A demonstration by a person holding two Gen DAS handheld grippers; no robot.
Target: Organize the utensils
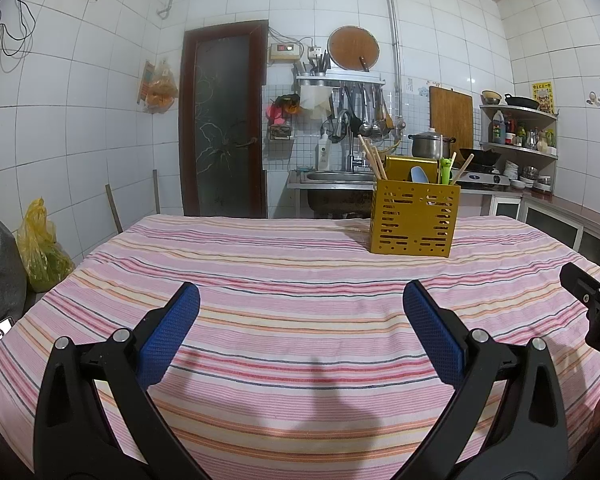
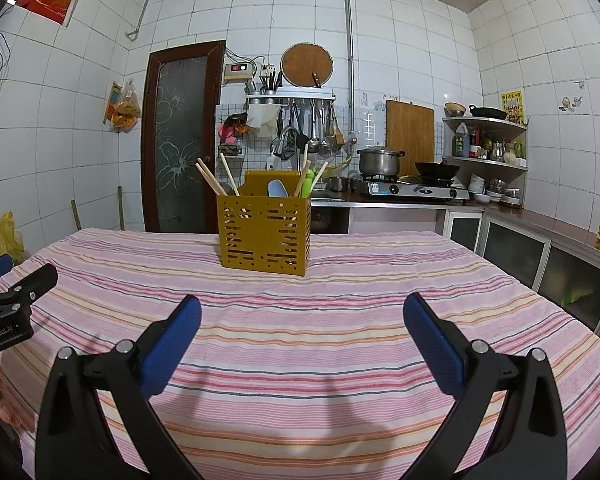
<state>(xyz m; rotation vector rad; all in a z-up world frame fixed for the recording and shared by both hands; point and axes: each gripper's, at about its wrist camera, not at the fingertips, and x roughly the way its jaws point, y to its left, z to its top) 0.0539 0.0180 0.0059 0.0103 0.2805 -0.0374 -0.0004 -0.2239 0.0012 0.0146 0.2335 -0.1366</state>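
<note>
A yellow perforated utensil holder (image 1: 414, 220) stands upright at the far side of the striped tablecloth (image 1: 292, 280); it also shows in the right wrist view (image 2: 264, 234). It holds wooden chopsticks (image 1: 372, 162), a light blue spoon (image 1: 420, 174) and a green utensil (image 1: 445, 170). My left gripper (image 1: 300, 296) is open and empty over the near part of the table. My right gripper (image 2: 302, 308) is open and empty too, beside the left one. Each gripper shows at the edge of the other's view.
A door (image 1: 224, 120), a sink (image 1: 340, 178) with hanging ladles, a stove (image 2: 416, 190) with a pot and a wok, and corner shelves (image 2: 486, 144) line the back wall. A yellow bag (image 1: 40, 248) sits left of the table.
</note>
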